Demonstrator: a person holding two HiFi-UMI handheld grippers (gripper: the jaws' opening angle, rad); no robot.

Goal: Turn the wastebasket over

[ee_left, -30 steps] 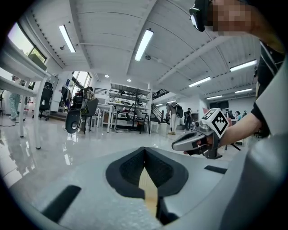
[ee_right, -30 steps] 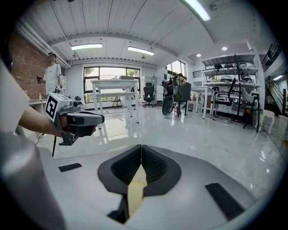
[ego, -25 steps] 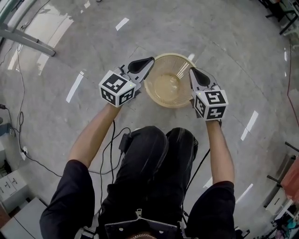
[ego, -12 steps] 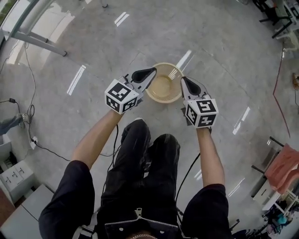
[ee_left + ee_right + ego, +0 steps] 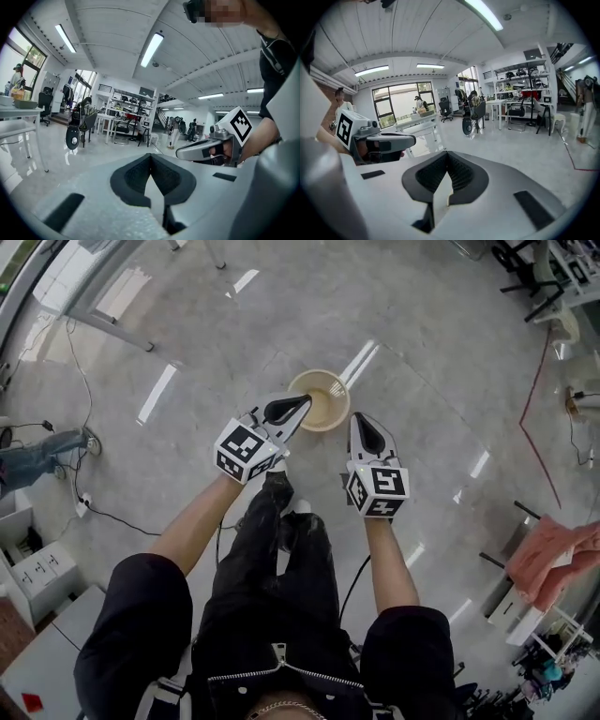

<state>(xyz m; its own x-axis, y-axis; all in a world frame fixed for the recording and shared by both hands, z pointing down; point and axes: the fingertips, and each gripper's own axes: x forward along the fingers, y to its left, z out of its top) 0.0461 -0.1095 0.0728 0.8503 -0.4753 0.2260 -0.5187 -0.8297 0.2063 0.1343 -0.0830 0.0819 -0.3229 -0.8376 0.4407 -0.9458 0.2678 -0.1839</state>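
Note:
The wastebasket (image 5: 320, 399), a round beige mesh basket, stands on the grey floor with its open mouth facing up, far below my hands in the head view. My left gripper (image 5: 301, 401) is shut and empty, high above the floor; in the picture its tip overlaps the basket's left rim. My right gripper (image 5: 359, 420) is shut and empty too, just right of the basket in the picture. In the left gripper view the jaws (image 5: 151, 155) meet with nothing between them, and the right gripper (image 5: 185, 152) shows at the right. The right gripper view shows closed jaws (image 5: 447, 153) and the left gripper (image 5: 410, 139).
My legs in dark trousers stand just below the basket (image 5: 281, 549). Cables (image 5: 112, 517) trail over the floor at the left, by a table leg (image 5: 112, 334). A red cord (image 5: 530, 399) runs along the right. Desks, chairs and shelves (image 5: 520, 103) fill the room beyond.
Both grippers have risen well above the floor, and the head view has risen too. The basket, which lay close between their tips, now looks small and stays on the floor. Both stayed shut.

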